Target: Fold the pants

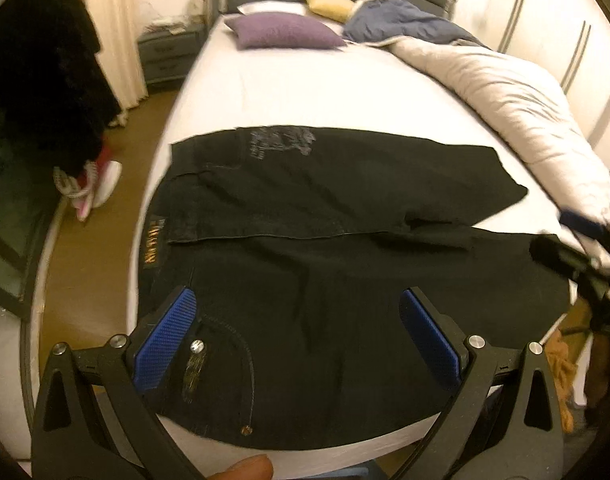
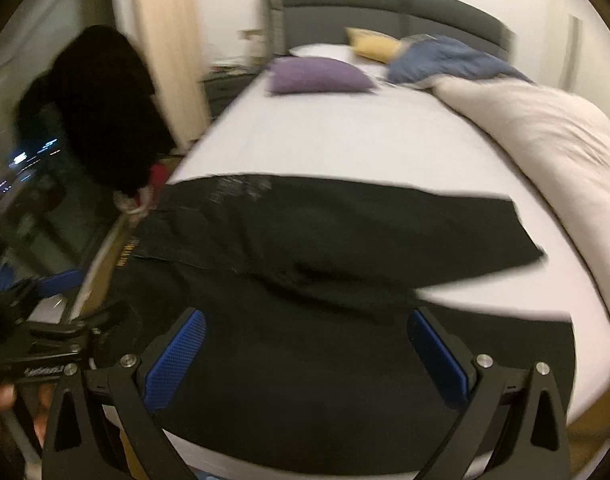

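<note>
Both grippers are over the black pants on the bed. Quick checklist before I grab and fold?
1. Left gripper open, over the waist end: ok.
2. Right gripper open, holding nothing: ok.
3. Black pants spread on the bed: ok.
4. Pants smooth: not ok, far leg creased near the crotch.
5. Duvet apart from the pants: ok.
6. Right gripper over the leg hems: cannot tell, view blurred.

Each hand-held gripper (image 1: 297, 340) (image 2: 307, 356) has black triangular arms, silver screws and blue ribbed pads (image 1: 165, 336).
</note>
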The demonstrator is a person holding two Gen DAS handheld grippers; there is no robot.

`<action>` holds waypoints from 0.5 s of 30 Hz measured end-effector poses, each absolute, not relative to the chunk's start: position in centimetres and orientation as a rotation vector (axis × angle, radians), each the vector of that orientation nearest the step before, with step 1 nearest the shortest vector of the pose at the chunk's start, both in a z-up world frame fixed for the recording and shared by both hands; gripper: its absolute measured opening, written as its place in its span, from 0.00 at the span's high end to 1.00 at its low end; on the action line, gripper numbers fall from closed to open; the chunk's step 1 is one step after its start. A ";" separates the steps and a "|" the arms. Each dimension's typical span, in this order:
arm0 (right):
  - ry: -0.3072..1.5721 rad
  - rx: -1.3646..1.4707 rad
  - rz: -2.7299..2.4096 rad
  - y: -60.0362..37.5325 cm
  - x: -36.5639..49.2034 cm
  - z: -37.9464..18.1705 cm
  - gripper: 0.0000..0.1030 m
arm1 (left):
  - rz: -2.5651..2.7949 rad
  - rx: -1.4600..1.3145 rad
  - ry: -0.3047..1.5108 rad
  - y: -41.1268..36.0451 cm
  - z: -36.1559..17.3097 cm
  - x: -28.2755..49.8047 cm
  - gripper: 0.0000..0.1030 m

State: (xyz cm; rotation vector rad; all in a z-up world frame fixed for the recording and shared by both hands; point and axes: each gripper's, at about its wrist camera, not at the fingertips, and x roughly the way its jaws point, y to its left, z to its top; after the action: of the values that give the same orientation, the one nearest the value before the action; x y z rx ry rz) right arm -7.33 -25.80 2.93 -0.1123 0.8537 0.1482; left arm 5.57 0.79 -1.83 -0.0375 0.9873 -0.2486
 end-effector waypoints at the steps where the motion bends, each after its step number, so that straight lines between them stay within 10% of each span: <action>1: 0.840 -0.138 0.197 -26.0 -6.4 3.2 0.00 | -0.255 -0.046 0.995 0.8 -1.9 6.3 0.00; 15: 0.920 -0.464 0.654 -27.5 15.3 1.4 0.20 | -0.416 0.057 1.020 1.3 -3.1 27.1 0.00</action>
State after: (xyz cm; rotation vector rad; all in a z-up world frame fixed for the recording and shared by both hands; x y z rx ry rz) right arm 15.30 -27.54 1.45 -0.4643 0.9200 0.6537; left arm 27.09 1.28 -3.10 0.0575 1.0201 -0.4164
